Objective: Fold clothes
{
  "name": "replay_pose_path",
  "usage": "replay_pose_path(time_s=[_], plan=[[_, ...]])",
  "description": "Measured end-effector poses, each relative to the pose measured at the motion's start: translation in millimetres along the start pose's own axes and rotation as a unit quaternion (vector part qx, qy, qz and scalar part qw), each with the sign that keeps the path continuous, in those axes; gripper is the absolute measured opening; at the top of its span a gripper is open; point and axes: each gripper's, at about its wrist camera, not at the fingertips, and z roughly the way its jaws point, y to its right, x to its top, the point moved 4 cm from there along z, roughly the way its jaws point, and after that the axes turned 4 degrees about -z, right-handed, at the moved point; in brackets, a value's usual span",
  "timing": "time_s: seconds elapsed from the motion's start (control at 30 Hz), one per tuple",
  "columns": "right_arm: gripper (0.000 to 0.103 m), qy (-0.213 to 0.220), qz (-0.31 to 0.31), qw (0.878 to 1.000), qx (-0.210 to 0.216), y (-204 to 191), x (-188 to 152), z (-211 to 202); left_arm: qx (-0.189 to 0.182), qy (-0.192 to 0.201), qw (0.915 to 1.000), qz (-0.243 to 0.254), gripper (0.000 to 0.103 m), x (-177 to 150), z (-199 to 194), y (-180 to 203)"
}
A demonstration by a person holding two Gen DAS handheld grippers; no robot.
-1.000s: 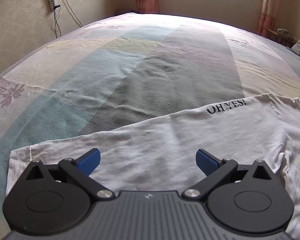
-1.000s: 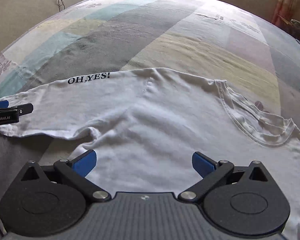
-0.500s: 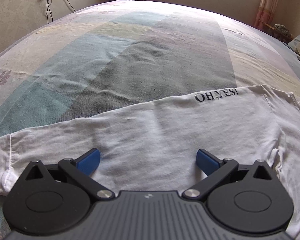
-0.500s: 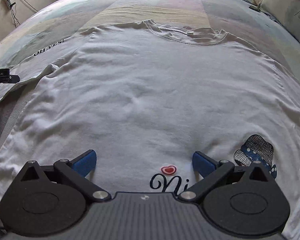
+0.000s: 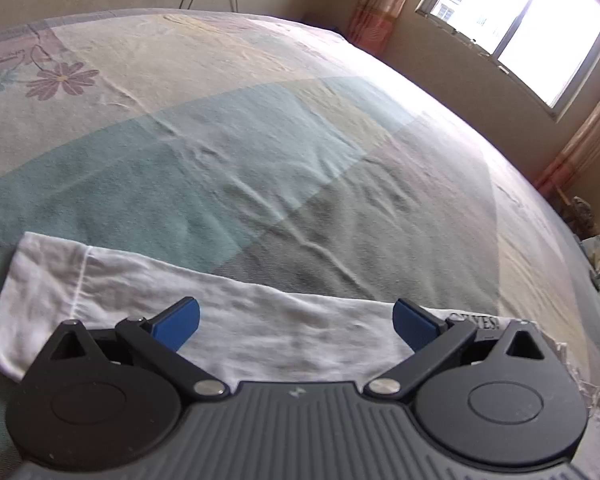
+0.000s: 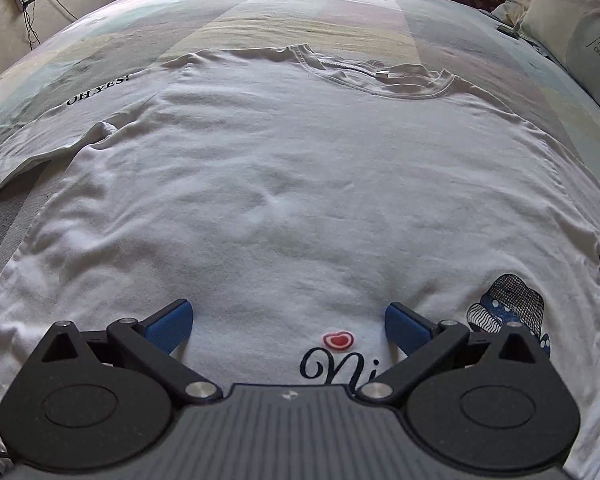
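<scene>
- The white T-shirt [image 6: 292, 184] lies flat on the bed [image 6: 332, 12], collar toward the far edge, its left sleeve [image 5: 148, 292] stretched out sideways.
- The left gripper [image 5: 296, 322] hovers over that sleeve, fingers spread wide, gripping nothing.
- The right gripper [image 6: 288, 322] hangs above the shirt's lower front by the heart print [image 6: 338, 339], fingers likewise spread apart.
- A pillow [image 6: 576, 28] lies right of the shirt.

The left gripper [image 5: 296, 318] and right gripper [image 6: 288, 318] look alike: a grey ribbed body with a small pale mark at its centre, two round black discs, black link arms on silver pins, and blue ridged pads [image 6: 168, 326] lining the jaws.
</scene>
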Motion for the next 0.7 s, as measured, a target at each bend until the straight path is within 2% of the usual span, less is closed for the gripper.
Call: replay_pose_path(time_s=[0.23, 0.27, 0.37, 0.47, 0.5, 0.6, 0.7], plan=[[0.103, 0.009, -0.005, 1.0, 0.0, -0.6, -2.8, -1.3, -0.105, -0.016, 0.9943, -0.003, 0.102, -5.3, 21.3, 31.5], [0.103, 0.011, -0.006, 1.0, 0.001, -0.5, -3.4, -1.6, -0.109, -0.015, 0.9939, -0.008, 0.102, -4.4, 22.5, 31.2], [0.103, 0.016, -0.009, 1.0, 0.004, -0.5, -5.5, -2.6, -0.079, 0.002, 0.9962, -0.036, 0.102, 3.2, 19.2, 15.2], [0.103, 0.021, -0.013, 1.0, 0.007, -0.4, -7.3, -3.5, -0.019, 0.029, 0.9985, -0.043, 0.102, 7.6, 11.0, 7.4], [0.103, 0.022, -0.014, 1.0, 0.007, -0.4, -7.8, -3.6, -0.024, 0.027, 0.9986, -0.039, 0.102, 7.3, 9.3, 9.8], [0.103, 0.024, -0.014, 1.0, 0.006, -0.9, -7.8, -3.3, -0.08, -0.001, 0.9967, -0.012, 0.102, -1.1, 8.2, 29.1], [0.103, 0.024, -0.013, 1.0, 0.003, -1.6, -7.7, -3.0, -0.128, -0.035, 0.9908, 0.027, 0.102, -13.5, 11.3, 51.9]])
